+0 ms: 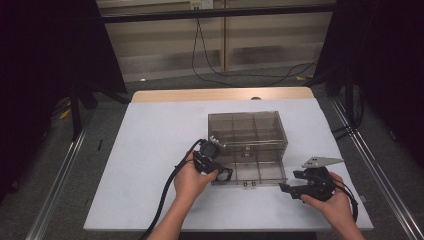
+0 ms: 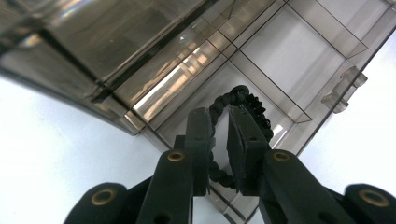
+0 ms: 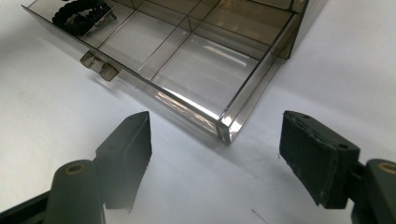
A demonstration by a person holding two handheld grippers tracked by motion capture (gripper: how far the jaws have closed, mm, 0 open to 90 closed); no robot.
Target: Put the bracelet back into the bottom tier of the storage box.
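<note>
On the white tabletop [image 1: 150, 150] sits a smoky, see-through plastic organizer box [image 1: 248, 131] with thin hard walls, its lower drawer [image 1: 250, 172] pulled out toward the person and split by clear dividers into square compartments. At the drawer's left front corner the left gripper [image 1: 220, 171] reaches down, and in the left gripper view its two flat black pads stand close together with a narrow gap, a black beaded bracelet [image 2: 233, 100] of knobby, matte beads looping around and between them; the beads lie in that corner compartment, and I cannot tell whether the pads press on the strand. That close view brings out the bracelet's bumpy texture and the glossy reflections on the lid, which the high view leaves as a dark blur under the gripper. From the right gripper view the bracelet [image 3: 79, 15] appears as a small heap in the far left compartment, beside two stubby translucent handle knobs [image 3: 99, 65] on the drawer front. Just off the drawer's right front corner, the right gripper [image 1: 292, 182] rests over bare table with its rubbery pads spread wide, nothing between them.
</note>
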